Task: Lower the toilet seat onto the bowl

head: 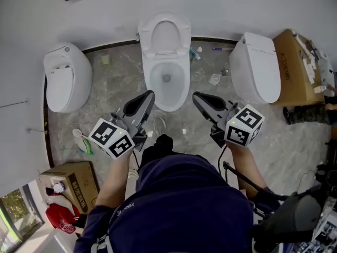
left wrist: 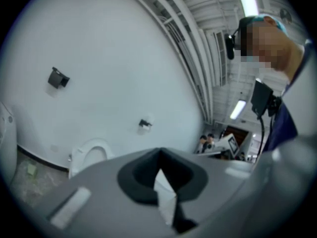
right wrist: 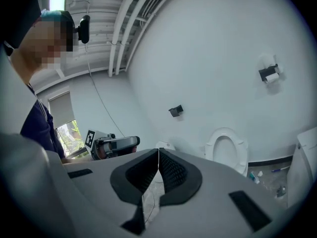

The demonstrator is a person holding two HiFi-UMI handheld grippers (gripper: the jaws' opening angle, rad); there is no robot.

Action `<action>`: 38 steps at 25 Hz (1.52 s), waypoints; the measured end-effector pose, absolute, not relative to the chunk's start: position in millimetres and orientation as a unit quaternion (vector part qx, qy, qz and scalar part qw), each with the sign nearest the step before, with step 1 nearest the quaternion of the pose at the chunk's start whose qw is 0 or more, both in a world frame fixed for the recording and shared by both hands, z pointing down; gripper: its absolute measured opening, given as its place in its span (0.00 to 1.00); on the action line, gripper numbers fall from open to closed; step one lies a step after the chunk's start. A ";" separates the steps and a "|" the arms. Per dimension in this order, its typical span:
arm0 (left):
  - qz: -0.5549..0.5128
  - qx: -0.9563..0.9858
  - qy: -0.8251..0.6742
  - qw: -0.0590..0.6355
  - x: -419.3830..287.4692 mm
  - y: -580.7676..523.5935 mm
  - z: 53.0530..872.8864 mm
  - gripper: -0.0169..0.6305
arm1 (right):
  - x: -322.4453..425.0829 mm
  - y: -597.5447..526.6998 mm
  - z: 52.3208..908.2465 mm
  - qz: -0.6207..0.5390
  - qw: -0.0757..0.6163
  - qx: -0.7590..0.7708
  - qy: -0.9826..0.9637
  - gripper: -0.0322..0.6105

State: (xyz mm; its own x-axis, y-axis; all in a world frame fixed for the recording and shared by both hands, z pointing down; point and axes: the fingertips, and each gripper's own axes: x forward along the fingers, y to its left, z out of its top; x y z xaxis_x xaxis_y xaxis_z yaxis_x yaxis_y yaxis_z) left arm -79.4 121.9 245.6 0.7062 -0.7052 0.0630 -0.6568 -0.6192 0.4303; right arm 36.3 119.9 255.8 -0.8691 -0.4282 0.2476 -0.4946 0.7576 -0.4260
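**Shut jaws with the toilet seat still up**

The white oval toilet seat point(right wrist: 225, 131) stands upright against the curved white wall. Below and left of it, the right gripper point(right wrist: 158, 151), a grey body with black ribbed pads, has its jaws closed tip to tip with nothing between them. Further left of the seat is the left gripper point(right wrist: 133, 142) with its square-marker cube. A small black wall bracket point(right wrist: 175, 111) hangs up and left of the seat. A black holder with a white paper roll point(right wrist: 270, 74) is up and right.
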 end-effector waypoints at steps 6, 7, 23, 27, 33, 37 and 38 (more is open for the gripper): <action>-0.050 0.901 -0.364 0.228 -116.2 70.9 250.6 0.03 | 0.5 69.7 265.0 0.264 0.077 0.263 -0.925 0.06; -0.050 0.903 -0.361 0.228 -120.6 62.8 250.0 0.03 | -4.8 61.7 265.3 0.264 0.078 0.265 -0.924 0.06; -0.026 0.908 -0.348 0.230 -143.6 -13.4 261.5 0.03 | -36.6 -18.5 272.1 0.265 0.068 0.278 -0.921 0.06; -0.022 0.905 -0.356 0.233 -144.4 -27.0 267.2 0.03 | -36.6 -37.5 278.5 0.269 0.068 0.272 -0.922 0.06; -0.013 0.895 -0.375 0.241 -137.9 -48.4 274.1 0.03 | -30.9 -70.7 287.2 0.263 0.078 0.252 -0.928 0.06; -0.003 0.888 -0.388 0.245 -123.6 -67.3 282.0 0.03 | -18.3 -97.0 296.9 0.265 0.084 0.236 -0.931 0.06; -0.001 0.886 -0.394 0.247 -120.4 -72.1 283.5 0.03 | -14.4 -104.0 299.9 0.268 0.084 0.231 -0.932 0.06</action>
